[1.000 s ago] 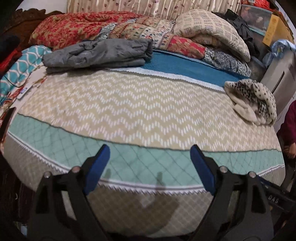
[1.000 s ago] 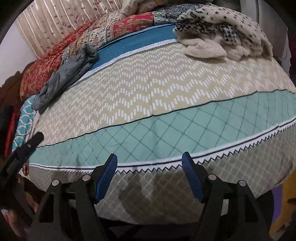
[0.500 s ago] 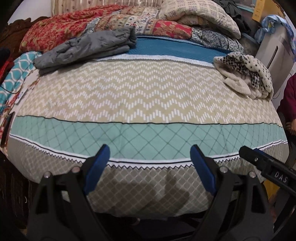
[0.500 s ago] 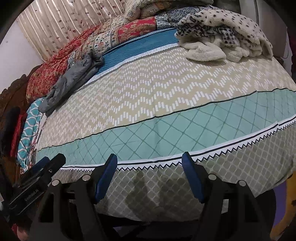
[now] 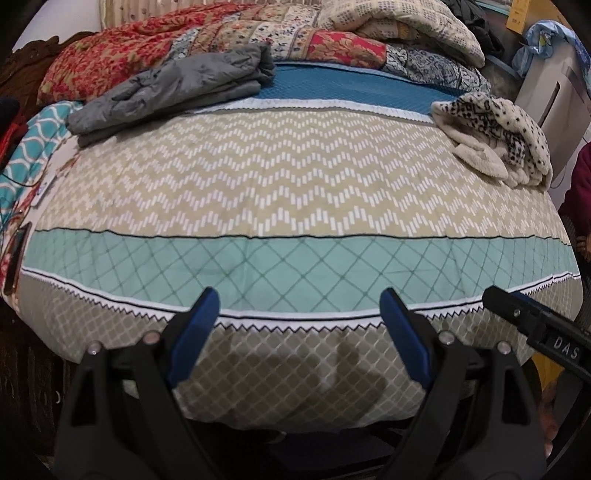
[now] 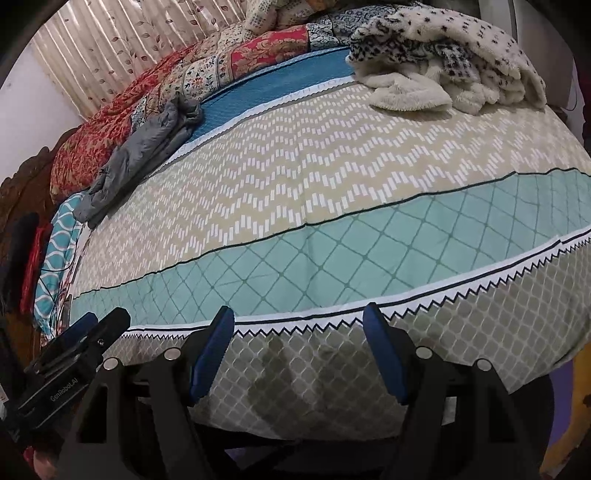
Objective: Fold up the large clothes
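A folded grey garment (image 5: 173, 92) lies at the far left of the bed; it also shows in the right wrist view (image 6: 144, 151). A crumpled cream fleece garment with black spots (image 5: 495, 136) lies at the far right of the bed and shows large in the right wrist view (image 6: 447, 70). My left gripper (image 5: 299, 314) is open and empty, held off the bed's near edge. My right gripper (image 6: 299, 332) is open and empty, also off the near edge. Each gripper shows at the side of the other's view, the right one (image 5: 532, 328) and the left one (image 6: 74, 354).
The bed is covered by a patterned spread (image 5: 295, 184) with beige zigzag and teal bands. Red and floral quilts (image 5: 258, 37) and a cream blanket (image 5: 402, 26) pile at the head. A white cabinet (image 5: 554, 85) stands at the right. A curtain (image 6: 122, 48) hangs behind.
Both grippers have drawn back from the bed, so more of its near edge shows. Each gripper has come into the other's view. Both stayed open.
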### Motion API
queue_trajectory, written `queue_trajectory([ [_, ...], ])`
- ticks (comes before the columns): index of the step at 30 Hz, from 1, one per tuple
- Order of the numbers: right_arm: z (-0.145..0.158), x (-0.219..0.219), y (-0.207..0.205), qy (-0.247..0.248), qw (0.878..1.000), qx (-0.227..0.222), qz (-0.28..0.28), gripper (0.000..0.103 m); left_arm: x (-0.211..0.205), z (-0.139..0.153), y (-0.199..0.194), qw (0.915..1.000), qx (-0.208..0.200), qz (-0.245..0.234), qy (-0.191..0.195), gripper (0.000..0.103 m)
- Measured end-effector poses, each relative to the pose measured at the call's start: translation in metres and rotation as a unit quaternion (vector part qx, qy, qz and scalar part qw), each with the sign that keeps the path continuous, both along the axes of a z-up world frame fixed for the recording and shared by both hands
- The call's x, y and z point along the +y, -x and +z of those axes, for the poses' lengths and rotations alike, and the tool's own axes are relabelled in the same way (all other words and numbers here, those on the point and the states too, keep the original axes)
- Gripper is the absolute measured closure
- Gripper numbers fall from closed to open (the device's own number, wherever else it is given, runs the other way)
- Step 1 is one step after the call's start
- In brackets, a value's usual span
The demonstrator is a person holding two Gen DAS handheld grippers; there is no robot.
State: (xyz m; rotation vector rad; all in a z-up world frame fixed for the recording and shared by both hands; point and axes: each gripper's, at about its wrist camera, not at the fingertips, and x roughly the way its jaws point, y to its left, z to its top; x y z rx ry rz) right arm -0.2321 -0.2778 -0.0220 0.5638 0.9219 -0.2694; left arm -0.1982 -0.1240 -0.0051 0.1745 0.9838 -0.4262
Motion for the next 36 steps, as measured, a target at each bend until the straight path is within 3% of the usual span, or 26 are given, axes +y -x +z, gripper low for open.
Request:
queue_trajectory([
  [25,0.001,-0.003,-0.001,0.006,1.0,0.001,0.0,0.022,-0.005,-0.002,-0.006,0.9999,-0.002,-0.009,-0.01,0.018],
  [36,0.038,-0.03,0.008,0.049,0.998,-0.03,-0.033,0.022,-0.023,0.039,-0.011,0.9985,-0.044,-0.026,0.017,0.018],
])
